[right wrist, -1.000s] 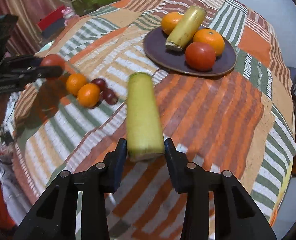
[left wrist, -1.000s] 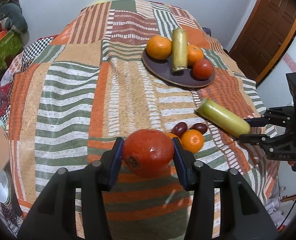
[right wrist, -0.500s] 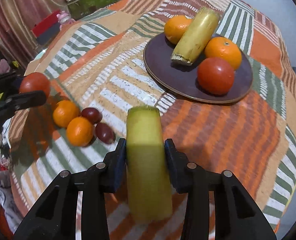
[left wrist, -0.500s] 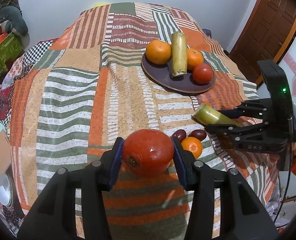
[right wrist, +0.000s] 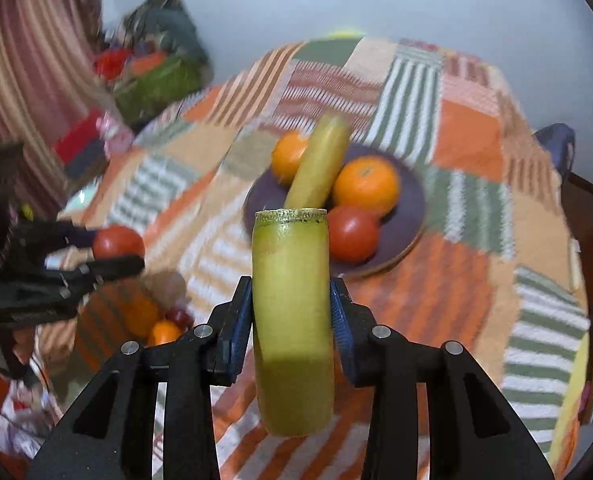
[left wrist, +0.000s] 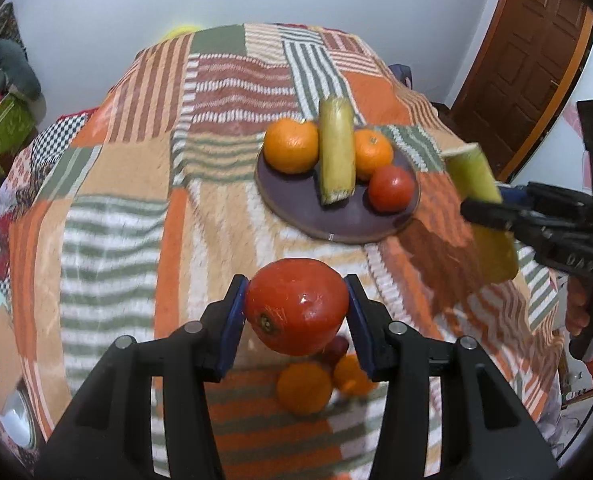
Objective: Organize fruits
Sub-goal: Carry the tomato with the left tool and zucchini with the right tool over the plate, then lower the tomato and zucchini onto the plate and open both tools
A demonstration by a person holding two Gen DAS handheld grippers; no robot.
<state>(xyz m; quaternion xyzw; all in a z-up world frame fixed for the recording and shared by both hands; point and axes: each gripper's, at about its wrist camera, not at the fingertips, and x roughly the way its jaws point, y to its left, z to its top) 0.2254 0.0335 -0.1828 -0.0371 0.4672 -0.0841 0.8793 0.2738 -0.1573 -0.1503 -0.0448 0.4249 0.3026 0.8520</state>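
Note:
My left gripper (left wrist: 295, 308) is shut on a red tomato (left wrist: 295, 306), held above the striped cloth, short of the dark plate (left wrist: 296, 216). My right gripper (right wrist: 291, 308) is shut on a yellow-green cut stalk (right wrist: 291, 320), lifted in front of the plate (right wrist: 412, 208). On the plate lie two oranges (left wrist: 291, 145), another stalk piece (left wrist: 337, 156) and a tomato (left wrist: 391, 188). From the left wrist view the right gripper (left wrist: 492, 208) with its stalk (left wrist: 476, 180) hangs at the plate's right. From the right wrist view the left gripper (right wrist: 112, 254) holds the tomato (right wrist: 118, 241) at the left.
Two small oranges (left wrist: 304, 388) and dark plums (left wrist: 336, 346) lie on the cloth below the held tomato. The patchwork cloth (left wrist: 116, 200) drapes over the table edges. A wooden door (left wrist: 528, 60) stands at the right, cluttered boxes (right wrist: 156, 80) at the left.
Both grippers have risen and moved toward the plate with their loads. The loose oranges and plums now lie behind and under the left gripper. The right gripper's stalk has turned more upright.

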